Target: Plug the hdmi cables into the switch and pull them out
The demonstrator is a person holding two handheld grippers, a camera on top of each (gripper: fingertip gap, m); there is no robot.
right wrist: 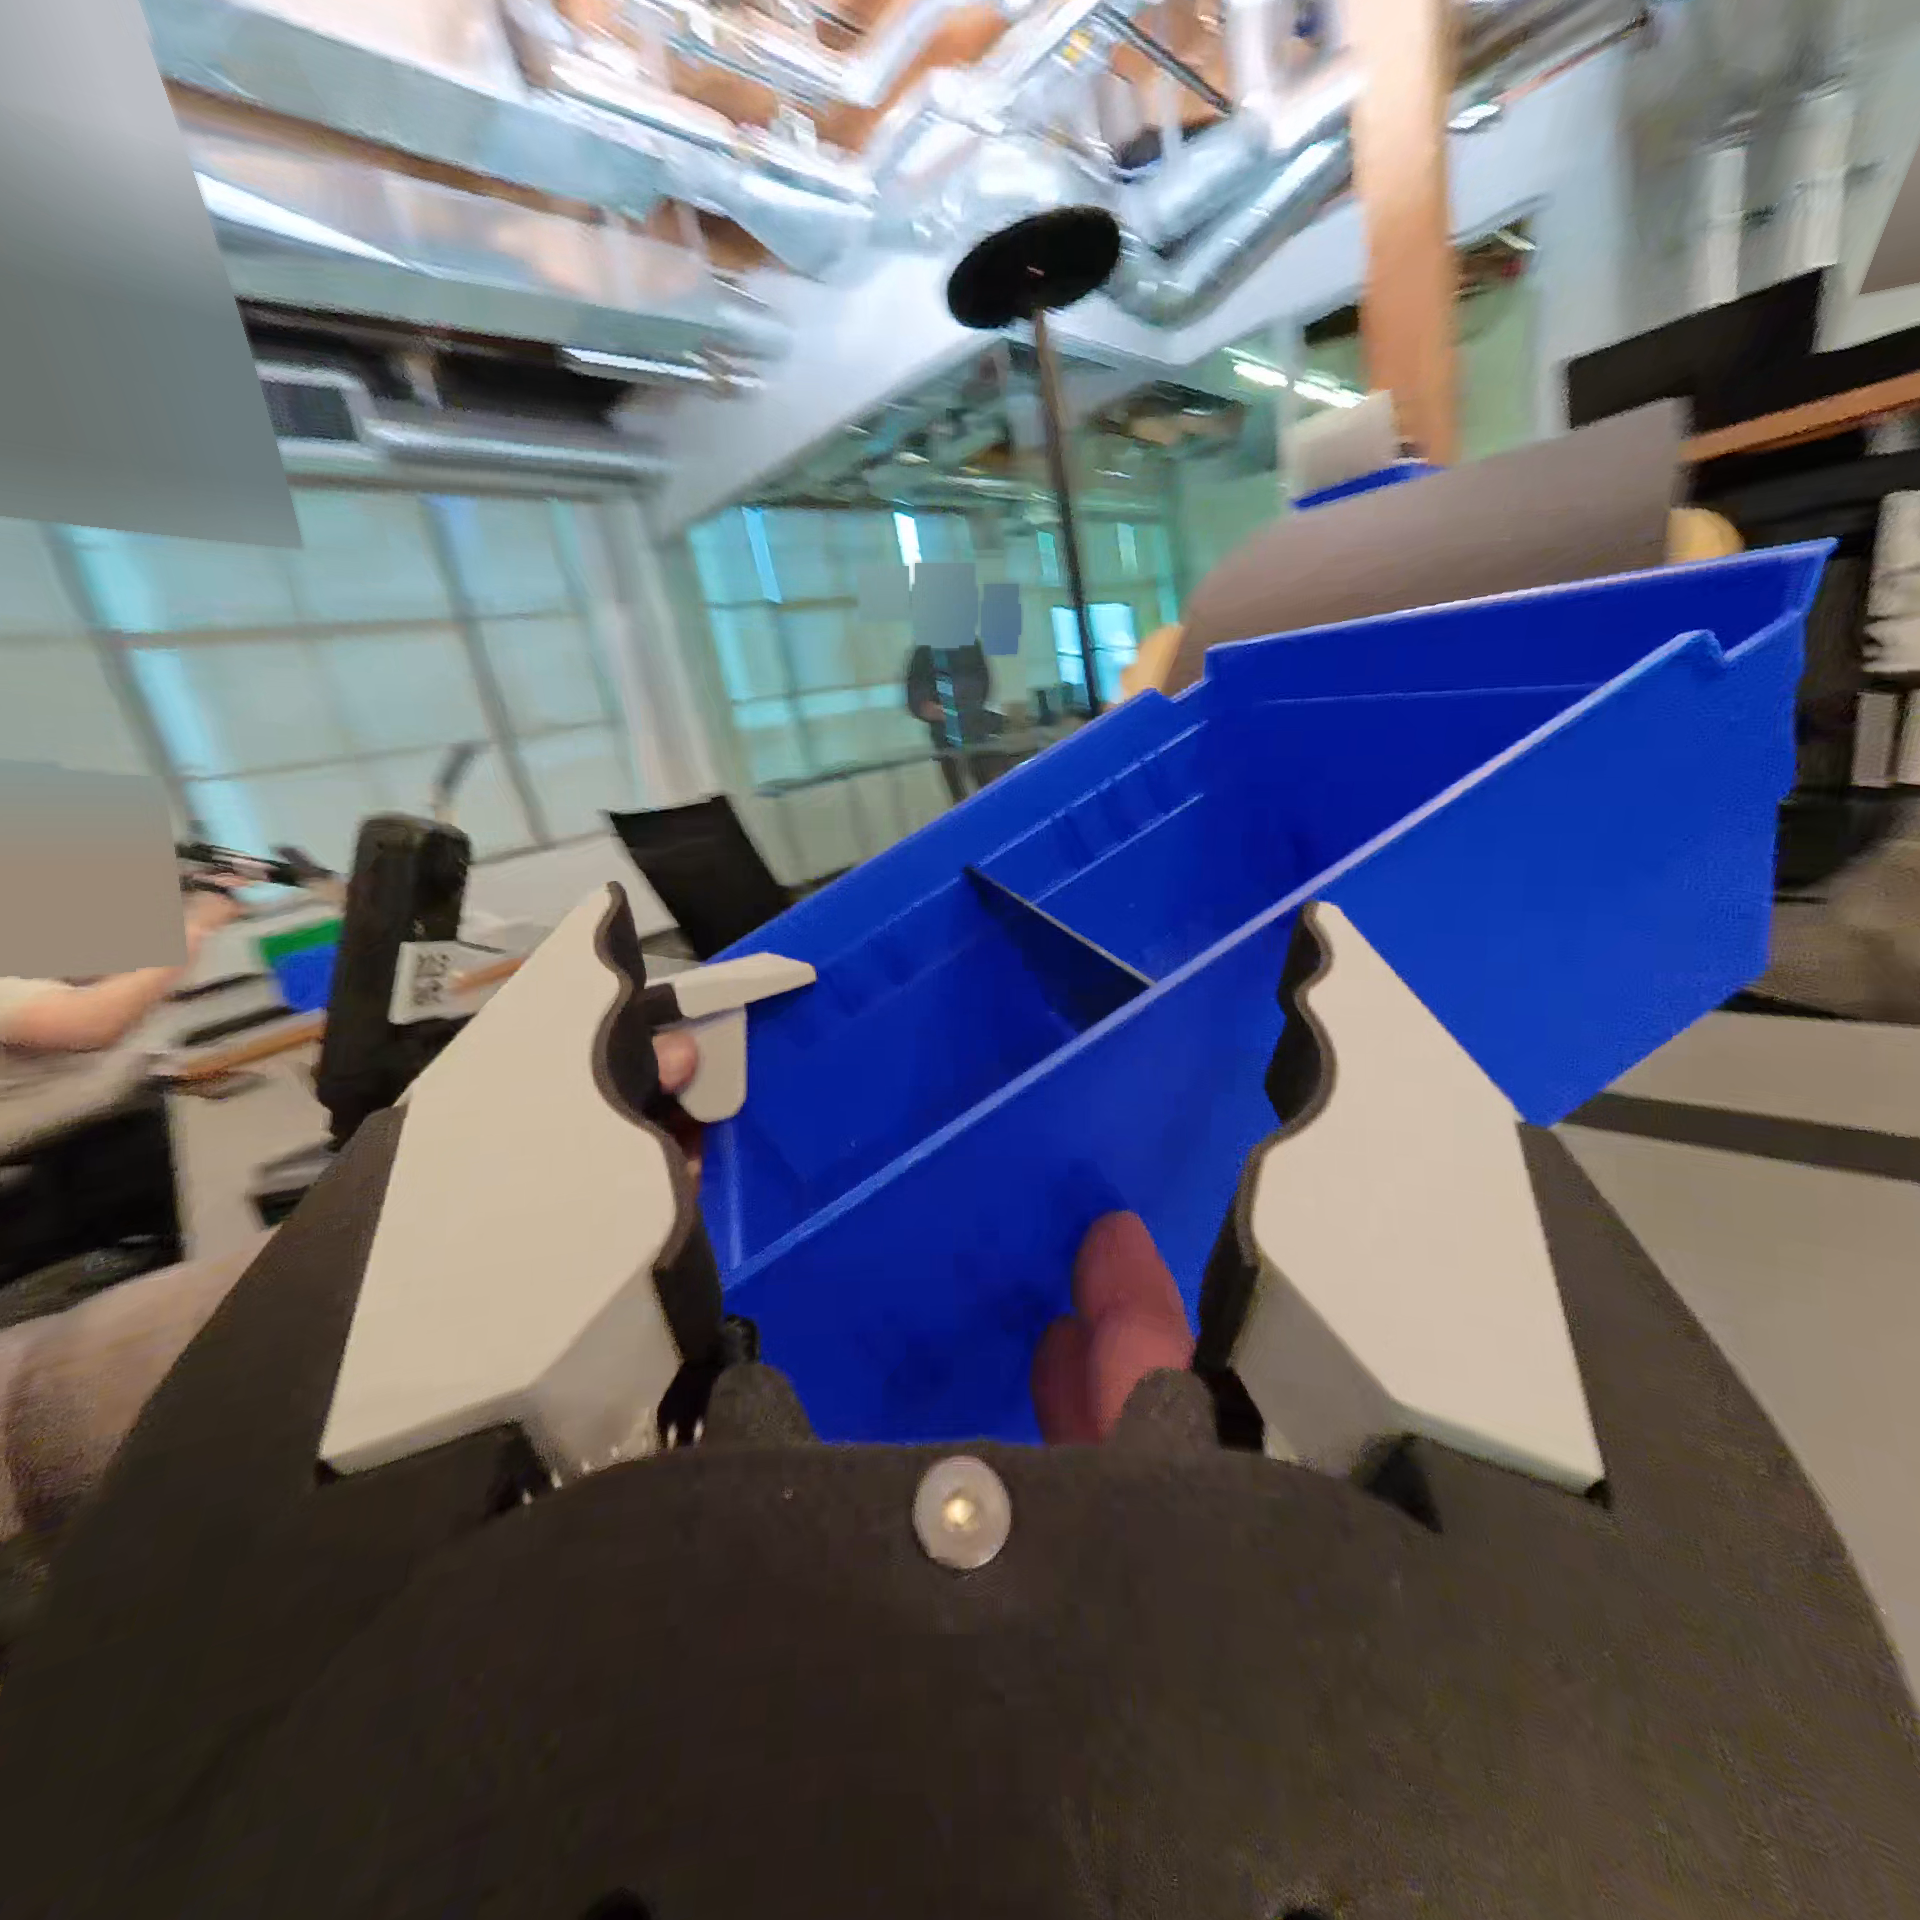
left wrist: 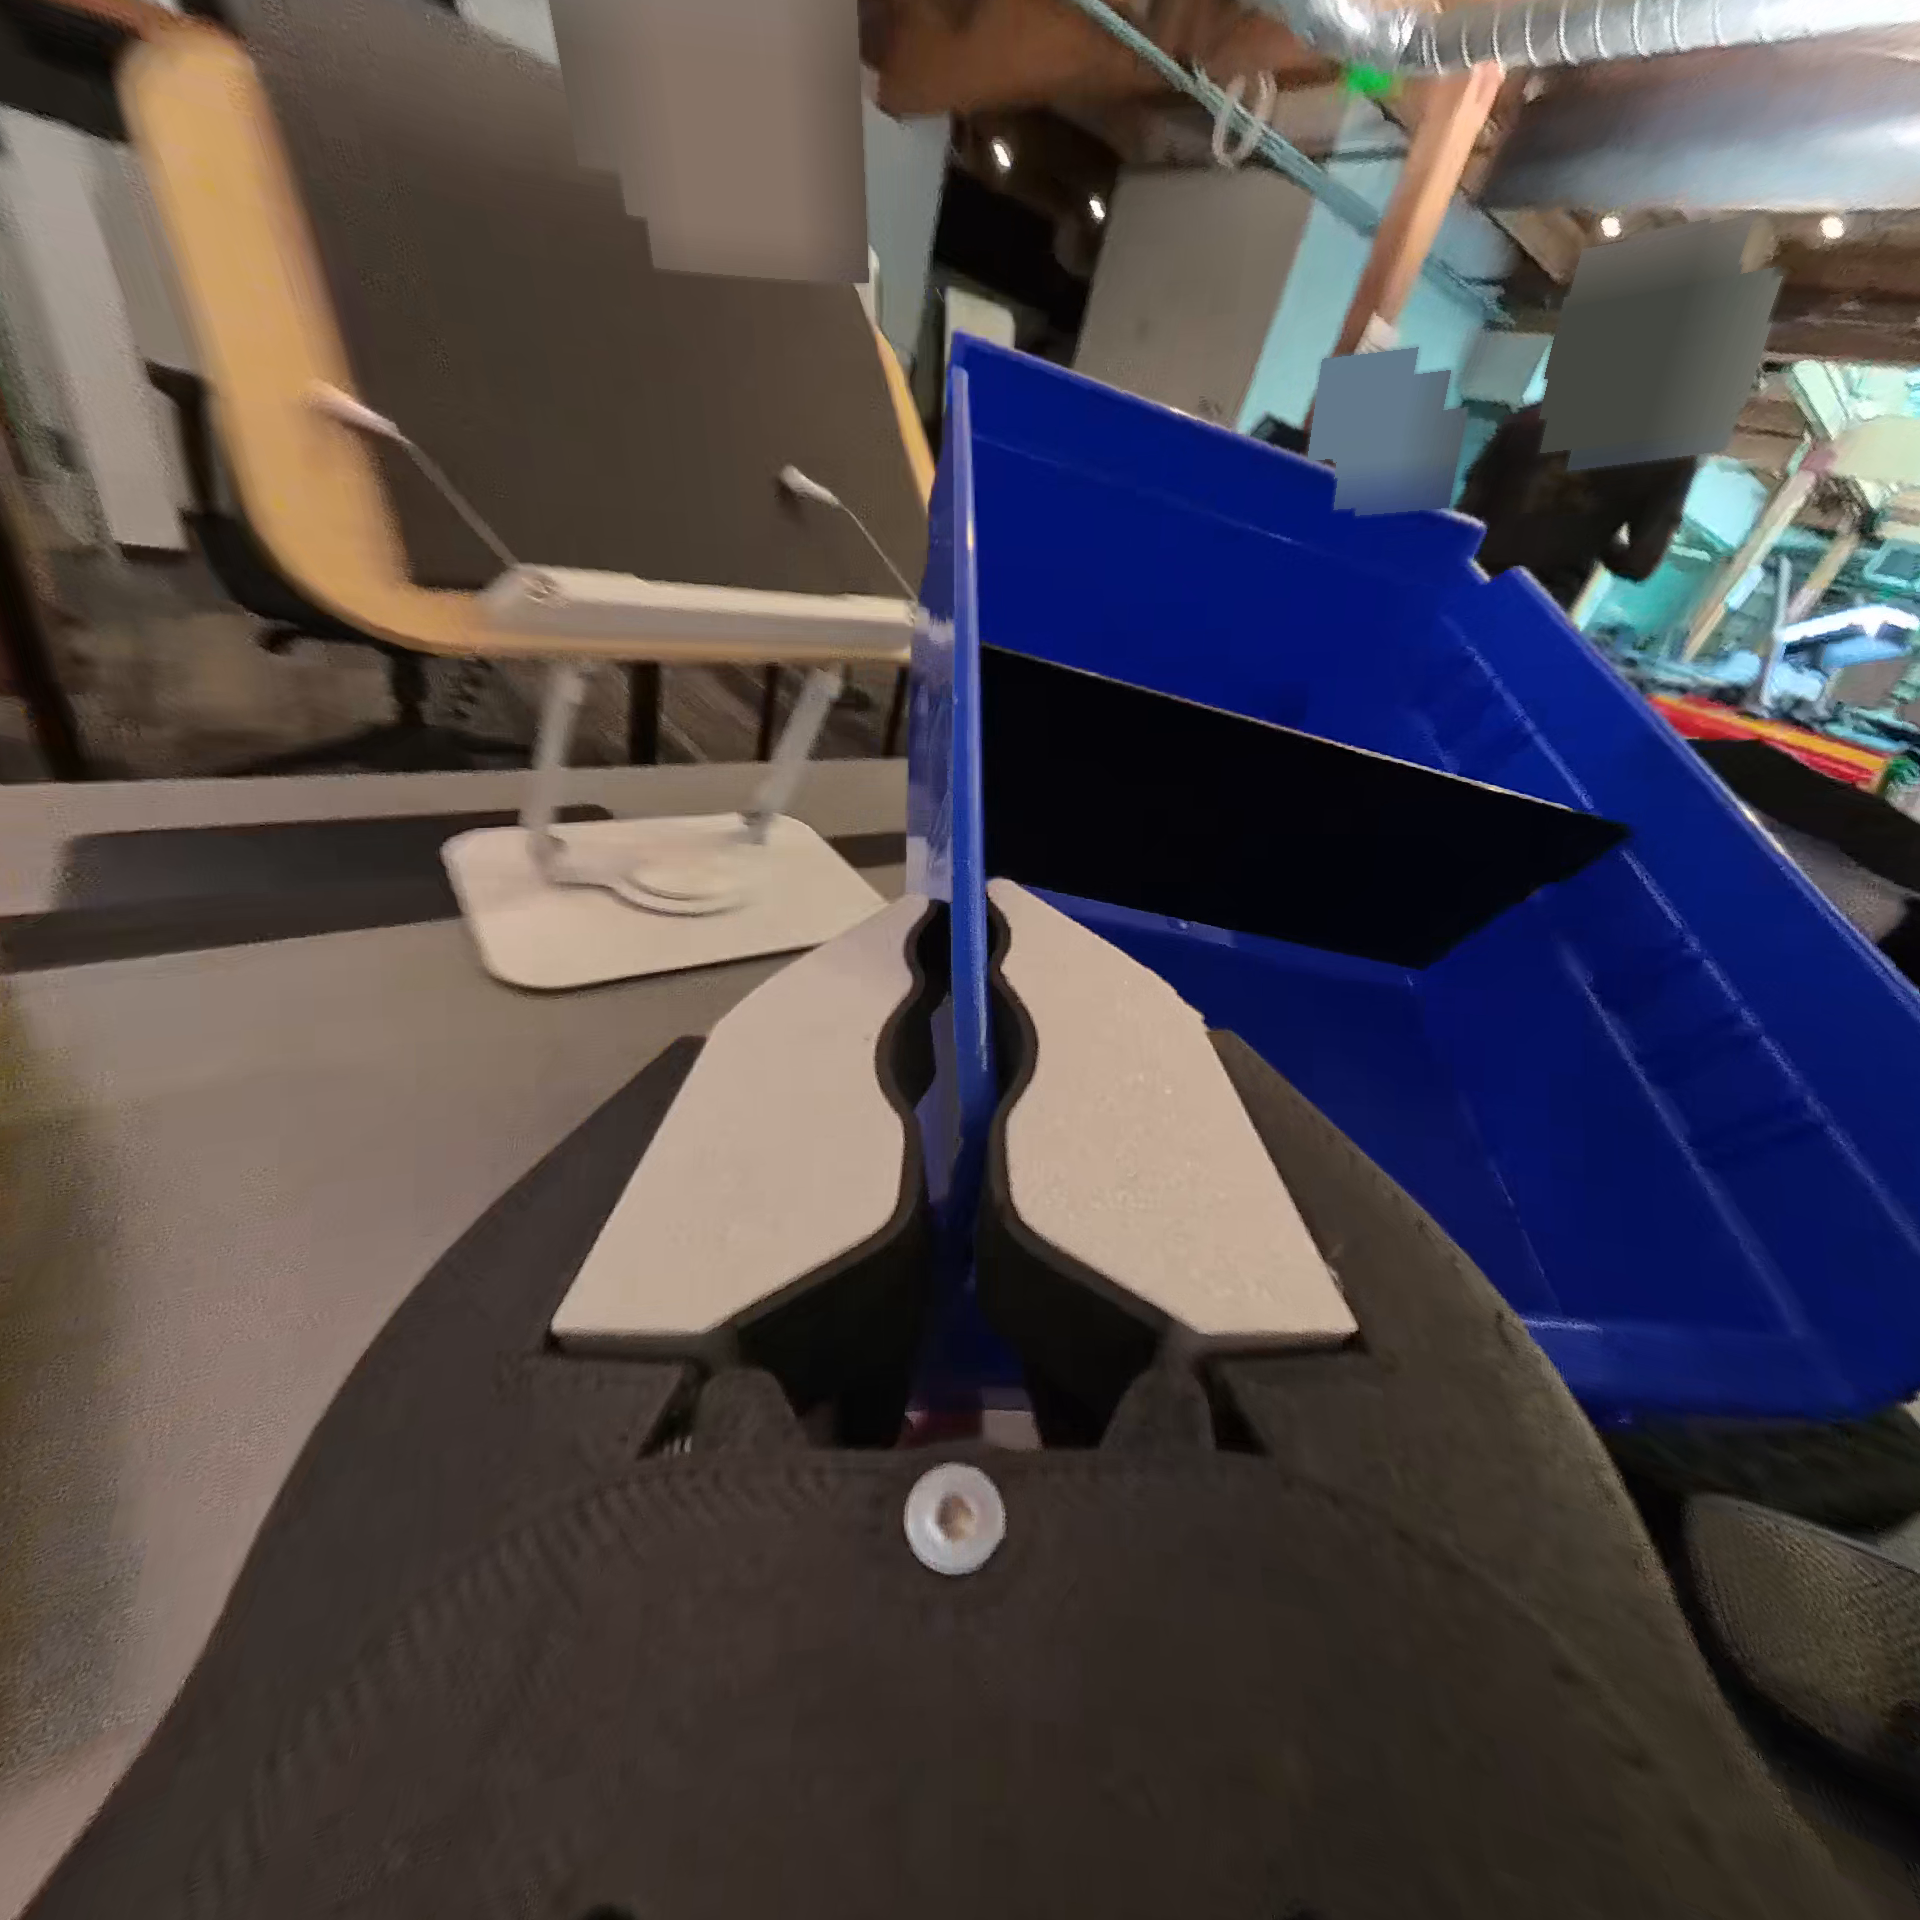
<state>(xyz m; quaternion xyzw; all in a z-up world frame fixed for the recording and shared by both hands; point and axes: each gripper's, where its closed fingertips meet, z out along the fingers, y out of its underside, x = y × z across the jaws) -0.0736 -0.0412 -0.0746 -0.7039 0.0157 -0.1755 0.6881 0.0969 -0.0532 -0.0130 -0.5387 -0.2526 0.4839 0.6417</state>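
I see no cables or switch here, only a stiff, light-looking blue bin (left wrist: pixel 1351 727), tilted up off the table (left wrist: pixel 260 1091). My left gripper (left wrist: pixel 966 925) is clamped on its thin side wall. My right gripper (right wrist: pixel 961 935) stands spread wide around the bin's near end, gripping nothing.

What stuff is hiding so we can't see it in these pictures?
- Left wrist view: the near end of the blue bin is hidden behind the left gripper, which clamps its wall.
- Left wrist view: the bin floor behind the black divider is hidden by it.
- Right wrist view: the background room is blurred.
- Neither view shows any cables or a switch.
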